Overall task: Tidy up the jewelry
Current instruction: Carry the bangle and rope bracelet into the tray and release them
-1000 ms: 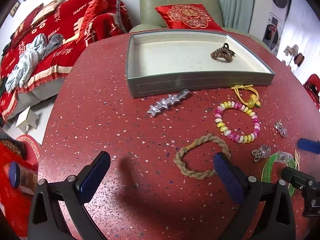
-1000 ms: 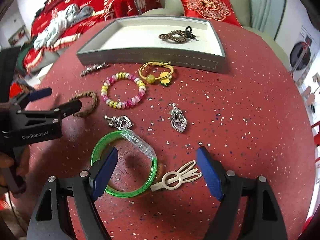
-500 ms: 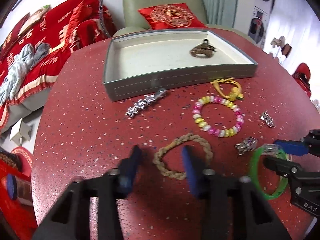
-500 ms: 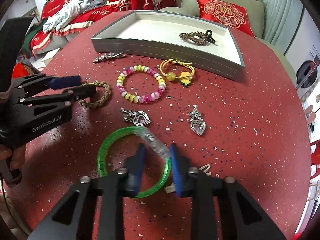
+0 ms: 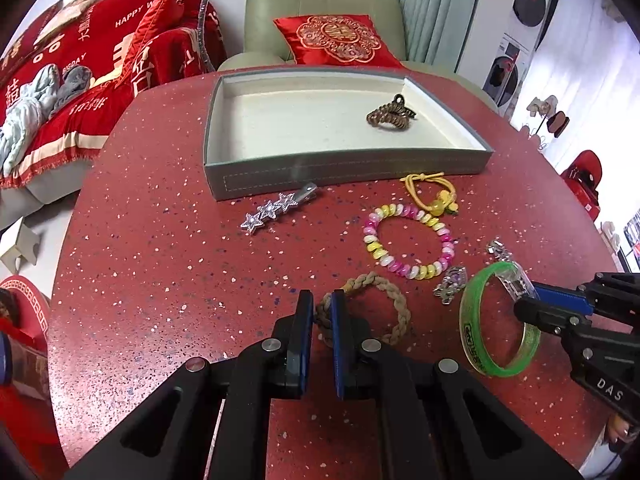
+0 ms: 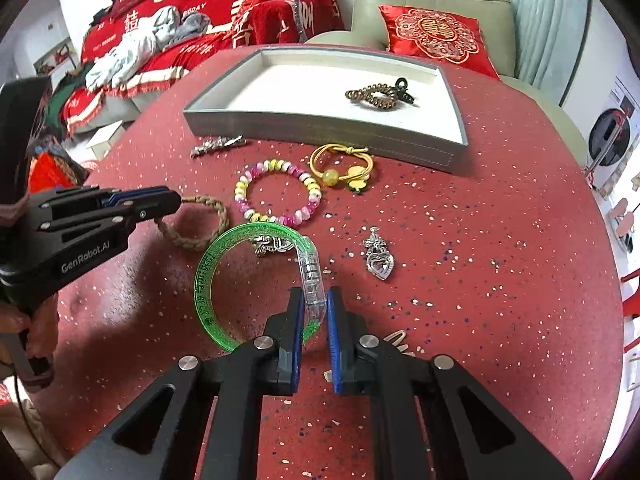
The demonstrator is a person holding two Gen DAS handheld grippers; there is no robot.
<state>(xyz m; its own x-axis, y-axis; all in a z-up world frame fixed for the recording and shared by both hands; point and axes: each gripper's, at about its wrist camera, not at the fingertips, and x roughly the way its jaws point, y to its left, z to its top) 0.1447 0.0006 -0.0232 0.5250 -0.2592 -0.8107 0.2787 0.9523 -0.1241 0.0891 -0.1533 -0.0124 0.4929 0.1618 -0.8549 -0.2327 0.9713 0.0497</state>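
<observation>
My left gripper [image 5: 321,304] is shut on the near side of a tan braided rope bracelet [image 5: 394,300], which also shows in the right wrist view [image 6: 208,222]. My right gripper [image 6: 312,304] is shut on the clear clasp of a green bangle [image 6: 208,276] and holds it tilted up off the table; the bangle also shows in the left wrist view [image 5: 474,340]. A grey tray [image 5: 344,170] with a cream lining stands at the back and holds a brown coil hair tie [image 5: 390,114].
On the red speckled table lie a star hair clip [image 5: 276,208], a pink and yellow bead bracelet [image 5: 408,246], a yellow cord hair tie [image 5: 434,196], two silver heart pendants [image 6: 378,258] [image 5: 450,284] and a cream clip [image 6: 398,340]. A green armchair [image 5: 320,4] stands behind.
Both grippers went from wide open to shut. The left closed on the rope bracelet. The right closed on the green bangle's clasp and tilted the bangle up.
</observation>
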